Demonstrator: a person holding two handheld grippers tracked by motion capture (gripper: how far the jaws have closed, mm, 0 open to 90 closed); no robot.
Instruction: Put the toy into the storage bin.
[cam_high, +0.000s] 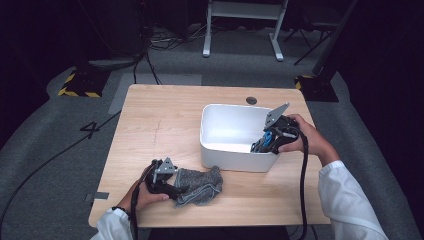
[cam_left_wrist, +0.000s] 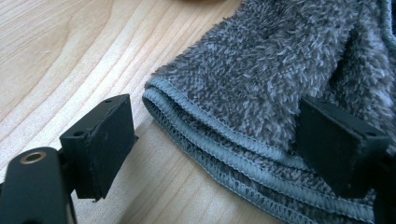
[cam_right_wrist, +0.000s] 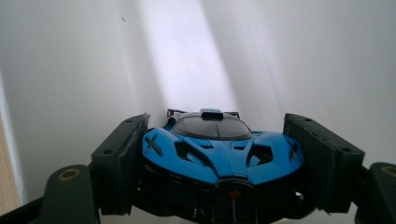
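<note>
Now blue toy car (cam_right_wrist: 223, 154) sits clamped between right gripper (cam_right_wrist: 223, 163) fingers (cam_right_wrist: 122, 163).

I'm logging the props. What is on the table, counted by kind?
Towel: 1, grey, beside the left gripper, whose jaws are open.
Bin: 1, white.
Toy car: 1, blue, clamped in the right gripper inside the bin.
Total: 3
</note>
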